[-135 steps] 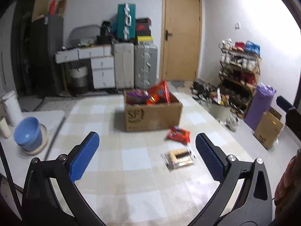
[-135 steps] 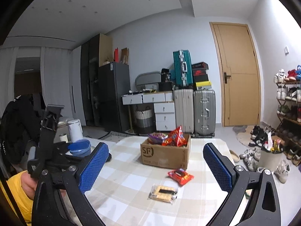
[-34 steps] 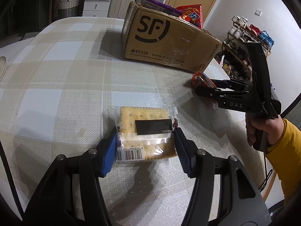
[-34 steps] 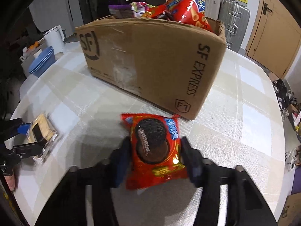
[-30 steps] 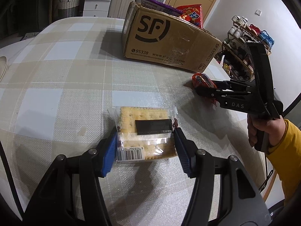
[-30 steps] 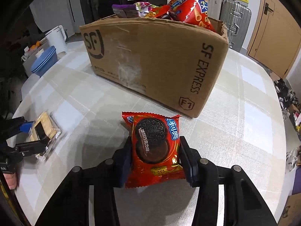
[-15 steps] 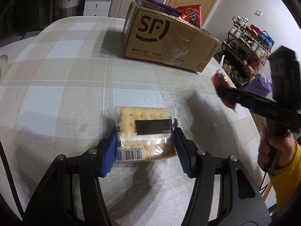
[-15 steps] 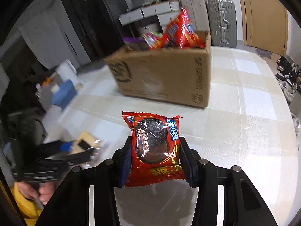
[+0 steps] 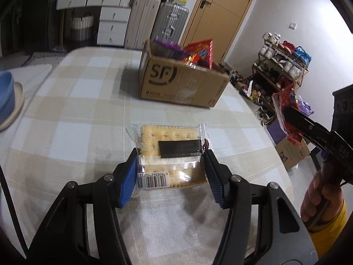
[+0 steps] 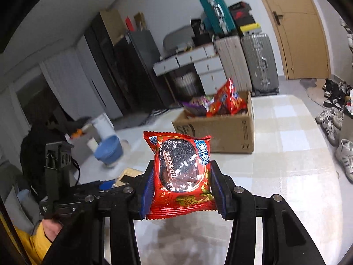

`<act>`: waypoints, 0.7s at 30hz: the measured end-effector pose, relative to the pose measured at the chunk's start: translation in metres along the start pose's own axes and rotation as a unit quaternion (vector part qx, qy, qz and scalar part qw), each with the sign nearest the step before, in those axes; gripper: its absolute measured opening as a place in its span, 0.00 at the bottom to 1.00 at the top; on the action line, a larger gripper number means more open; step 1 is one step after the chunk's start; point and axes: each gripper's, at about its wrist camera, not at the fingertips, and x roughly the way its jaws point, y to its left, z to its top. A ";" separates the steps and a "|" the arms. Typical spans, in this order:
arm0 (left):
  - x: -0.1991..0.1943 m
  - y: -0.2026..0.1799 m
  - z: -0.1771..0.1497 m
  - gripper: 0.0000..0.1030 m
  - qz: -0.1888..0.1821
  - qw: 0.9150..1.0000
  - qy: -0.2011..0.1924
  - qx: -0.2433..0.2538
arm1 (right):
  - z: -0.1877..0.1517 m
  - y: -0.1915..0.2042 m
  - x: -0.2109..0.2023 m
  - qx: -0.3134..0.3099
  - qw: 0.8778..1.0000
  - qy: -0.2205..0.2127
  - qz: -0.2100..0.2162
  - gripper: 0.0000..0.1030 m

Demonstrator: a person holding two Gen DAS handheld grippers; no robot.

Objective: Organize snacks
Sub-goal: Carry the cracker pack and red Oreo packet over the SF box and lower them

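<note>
My left gripper (image 9: 171, 170) is shut on a clear cracker packet (image 9: 169, 152) with a black label, held just above the checked tablecloth (image 9: 88, 101). My right gripper (image 10: 182, 187) is shut on a red cookie packet (image 10: 179, 172), lifted well above the table; the packet also shows at the right of the left wrist view (image 9: 286, 114). The brown SF cardboard box (image 9: 181, 84), with red and purple snack bags sticking out, stands at the far middle of the table and also shows in the right wrist view (image 10: 220, 128).
A blue bowl (image 9: 5, 95) on a plate sits on a side surface at the left. Beyond the table are suitcases (image 9: 169, 22), white drawers, a wooden door and a shoe rack (image 9: 284, 66). Shoes lie on the floor to the right (image 10: 339, 132).
My right gripper has lifted the red cookie packet off the table and raised it high. My left gripper has raised the cracker packet a little, and its view now tilts up toward the room.
</note>
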 end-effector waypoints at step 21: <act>-0.080 -0.050 -0.005 0.53 -0.009 0.999 -0.031 0.044 | -0.049 0.010 -0.035 0.036 0.999 -0.004 0.009 0.45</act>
